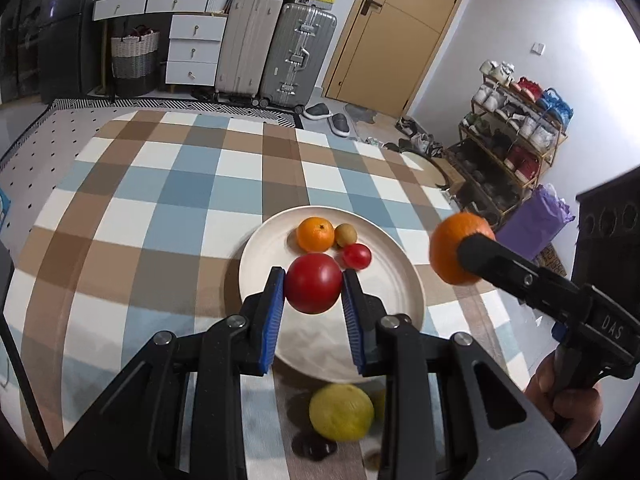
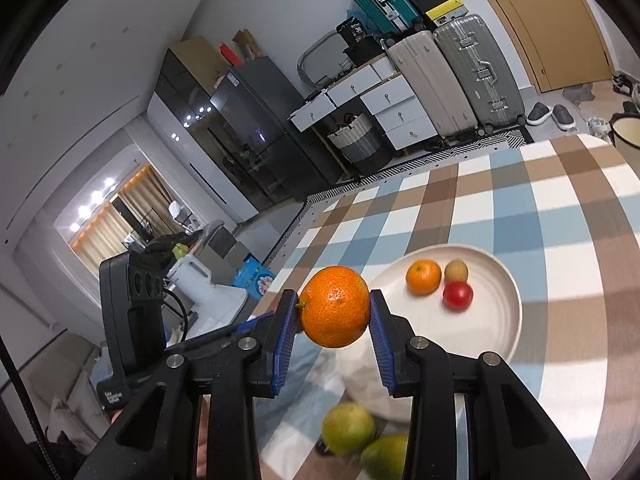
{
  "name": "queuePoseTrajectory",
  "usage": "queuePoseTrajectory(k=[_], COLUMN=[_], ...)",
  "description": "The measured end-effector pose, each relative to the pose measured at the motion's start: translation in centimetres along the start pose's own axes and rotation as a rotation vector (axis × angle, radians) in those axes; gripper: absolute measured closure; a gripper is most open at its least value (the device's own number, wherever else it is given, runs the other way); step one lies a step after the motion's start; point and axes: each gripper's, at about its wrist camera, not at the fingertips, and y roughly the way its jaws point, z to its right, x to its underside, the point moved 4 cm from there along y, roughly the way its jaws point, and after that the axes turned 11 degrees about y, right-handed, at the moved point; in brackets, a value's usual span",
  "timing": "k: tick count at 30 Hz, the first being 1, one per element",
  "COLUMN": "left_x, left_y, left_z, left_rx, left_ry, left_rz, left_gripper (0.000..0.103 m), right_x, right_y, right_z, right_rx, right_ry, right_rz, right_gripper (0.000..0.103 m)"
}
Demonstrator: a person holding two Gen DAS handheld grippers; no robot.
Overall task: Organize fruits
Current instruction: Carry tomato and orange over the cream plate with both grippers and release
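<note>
A white plate [image 1: 392, 280] on the checked tablecloth holds a small orange [image 1: 315, 234], a brownish kiwi [image 1: 345, 234] and a small red tomato [image 1: 357, 256]. My left gripper [image 1: 313, 290] is shut on a large red tomato [image 1: 313, 288] above the plate. My right gripper [image 2: 334, 312] is shut on a large orange [image 2: 335, 306], held in the air left of the plate [image 2: 496, 320]; it also shows in the left wrist view [image 1: 448, 248]. Two yellow-green lemons [image 2: 348, 428] lie on the cloth near the plate's front edge; one shows in the left wrist view [image 1: 341, 412].
The table's far edge [image 1: 200, 114] faces suitcases [image 1: 276, 52] and white drawers [image 1: 194, 48]. A shoe rack [image 1: 516, 132] stands at the right. A cream bowl [image 2: 628, 130] sits by the table's far corner.
</note>
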Motion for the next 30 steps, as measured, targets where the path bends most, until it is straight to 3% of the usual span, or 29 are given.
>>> queuePoseTrajectory(k=[14,30], left_x=[-1.5,-1.5], left_y=[7.1,12.2], left_z=[-1.9,-2.5], left_rx=[0.065,0.072], left_ry=[-0.014,-0.029], left_rz=[-0.052,-0.126], left_gripper=[0.077,0.077], right_x=[-0.9,-1.0], right_y=[6.7,9.2], right_z=[4.6,6.7], right_rx=[0.098,0.168], right_ry=[0.005,-0.019], right_rz=[-0.119,-0.147], right_gripper=[0.067,0.067])
